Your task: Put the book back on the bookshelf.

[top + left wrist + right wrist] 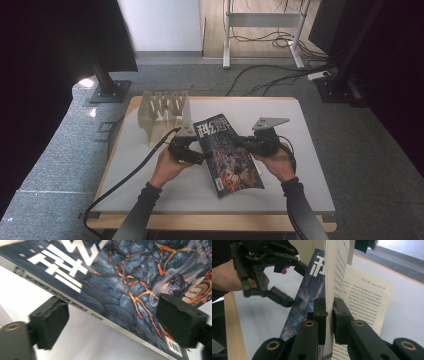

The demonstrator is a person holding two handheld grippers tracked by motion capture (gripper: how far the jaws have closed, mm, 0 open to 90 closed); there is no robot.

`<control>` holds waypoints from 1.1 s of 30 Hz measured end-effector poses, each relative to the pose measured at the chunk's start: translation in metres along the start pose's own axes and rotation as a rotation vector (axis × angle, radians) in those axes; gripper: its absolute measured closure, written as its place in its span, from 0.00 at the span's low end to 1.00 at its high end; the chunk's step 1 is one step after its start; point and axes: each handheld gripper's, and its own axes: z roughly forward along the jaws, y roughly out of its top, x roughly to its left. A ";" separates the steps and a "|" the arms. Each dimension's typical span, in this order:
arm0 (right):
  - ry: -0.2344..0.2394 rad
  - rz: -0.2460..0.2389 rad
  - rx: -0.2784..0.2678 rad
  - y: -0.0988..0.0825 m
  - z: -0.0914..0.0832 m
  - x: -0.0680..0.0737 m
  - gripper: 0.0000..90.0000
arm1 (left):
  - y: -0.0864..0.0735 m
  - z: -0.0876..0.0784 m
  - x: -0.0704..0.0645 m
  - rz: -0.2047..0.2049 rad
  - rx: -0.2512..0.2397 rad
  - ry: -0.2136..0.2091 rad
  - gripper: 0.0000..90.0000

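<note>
In my left gripper view the magazine [130, 287] ran past the frame's top and right edges, its spine lettering blurred. The left gripper [192, 150] hid the magazine's left edge from above.

This is looking like a lab or test room. A small white table [300, 165] is standing alone on grey carpet [370, 165]. Black cables [280, 75] are lying across the floor, and dark stands [107, 85] are standing around the table.

Left tool [192, 150] agape, right tool [250, 145] clamped
</note>
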 end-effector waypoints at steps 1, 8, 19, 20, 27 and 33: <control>0.000 0.000 0.000 0.000 0.000 0.000 0.90 | 0.000 0.000 0.002 -0.005 -0.005 -0.004 0.16; 0.017 -0.015 -0.004 0.000 0.000 0.001 0.90 | 0.000 0.001 0.006 -0.011 0.029 0.008 0.36; -0.033 -0.052 0.029 0.006 0.001 0.001 0.90 | 0.015 -0.019 0.002 0.022 0.047 -0.002 0.68; -0.033 -0.052 0.029 0.006 0.001 0.001 0.90 | 0.018 -0.022 0.001 0.031 0.045 0.004 0.68; -0.083 -0.040 0.020 0.006 -0.006 -0.005 0.90 | 0.035 -0.042 -0.011 0.117 -0.007 0.030 0.79; -0.120 -0.040 0.002 0.007 -0.010 -0.007 0.90 | 0.045 -0.058 -0.025 0.204 -0.090 0.060 0.88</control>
